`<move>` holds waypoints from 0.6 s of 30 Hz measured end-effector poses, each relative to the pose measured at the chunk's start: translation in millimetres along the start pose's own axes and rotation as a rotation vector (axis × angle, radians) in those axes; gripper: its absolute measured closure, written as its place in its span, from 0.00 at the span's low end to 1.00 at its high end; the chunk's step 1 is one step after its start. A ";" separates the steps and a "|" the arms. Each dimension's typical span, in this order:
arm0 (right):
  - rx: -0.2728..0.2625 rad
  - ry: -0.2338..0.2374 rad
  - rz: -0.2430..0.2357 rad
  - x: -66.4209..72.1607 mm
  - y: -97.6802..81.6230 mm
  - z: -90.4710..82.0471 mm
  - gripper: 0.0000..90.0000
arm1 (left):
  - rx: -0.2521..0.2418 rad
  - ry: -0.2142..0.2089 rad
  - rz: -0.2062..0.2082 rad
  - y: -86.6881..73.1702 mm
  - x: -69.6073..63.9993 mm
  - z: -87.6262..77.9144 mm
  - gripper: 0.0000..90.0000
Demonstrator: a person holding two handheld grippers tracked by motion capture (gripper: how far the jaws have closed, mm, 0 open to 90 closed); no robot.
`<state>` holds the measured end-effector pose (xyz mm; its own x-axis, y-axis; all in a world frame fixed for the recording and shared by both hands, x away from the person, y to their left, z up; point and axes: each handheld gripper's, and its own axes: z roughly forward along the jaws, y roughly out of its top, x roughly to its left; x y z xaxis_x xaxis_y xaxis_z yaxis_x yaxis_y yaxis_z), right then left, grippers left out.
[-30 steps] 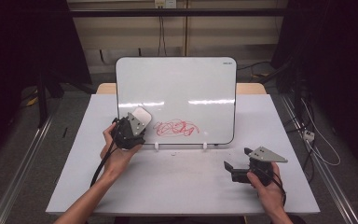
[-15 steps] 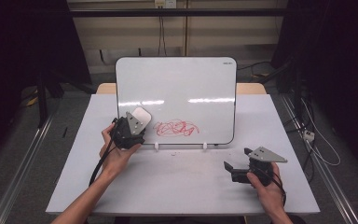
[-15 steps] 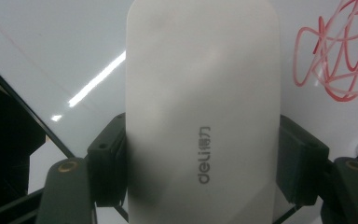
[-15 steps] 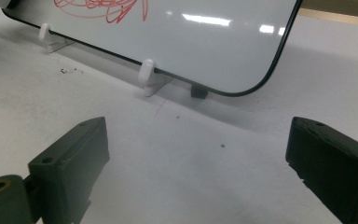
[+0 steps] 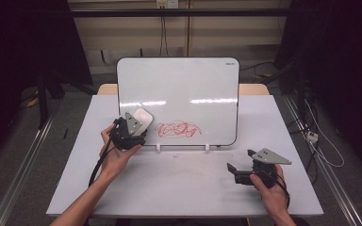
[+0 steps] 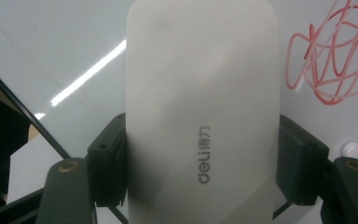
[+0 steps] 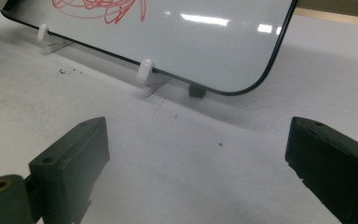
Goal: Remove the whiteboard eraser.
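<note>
Left gripper point(image 5: 133, 128): jaws clamped on the two long sides of the white eraser point(image 6: 203, 107) — a firm hold, with the printed back of the eraser facing the camera in the left gripper view.
Eraser position: raised at the lower left of the whiteboard point(image 5: 179, 84), its far face at or very near the board surface; contact itself cannot be confirmed from the high view point(image 5: 141, 116).
Change over the last second: slight — the left gripper sits marginally closer to the board's bottom edge, with the eraser at nearly the same spot left of the scribble.
Red scribble point(image 5: 179, 129): intact, just to the right of the eraser; no wiped gap shows in it.
Meaning for the work: the wipe appears set up but not begun — the next stroke would run rightward across the marks.
Right gripper point(image 5: 239, 170): jaws wide apart, holding nothing, resting low over the table point(image 5: 188, 188), well clear of the board.
Board supports: white clips point(image 7: 145, 74) hold the bottom edge, so a hard push could shift the board.
</note>
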<state>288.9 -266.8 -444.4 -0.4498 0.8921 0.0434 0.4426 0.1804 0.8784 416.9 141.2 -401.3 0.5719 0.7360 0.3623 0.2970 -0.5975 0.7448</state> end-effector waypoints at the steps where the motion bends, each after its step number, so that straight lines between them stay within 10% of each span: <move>1: 0.001 0.000 -0.001 0.1 0.0 -0.1 0.07 | 0.002 -0.004 -0.007 -0.1 0.2 -0.2 0.35; 18: 0.002 0.000 -0.001 1.4 0.5 0.7 0.07 | -0.093 -0.051 -0.070 3.5 5.4 -22.4 0.35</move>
<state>289.0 -265.2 -444.2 -0.4498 0.8921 0.0425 0.4441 0.1821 0.8773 403.8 150.2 -384.1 0.5909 0.7564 0.2807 0.2666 -0.5114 0.8169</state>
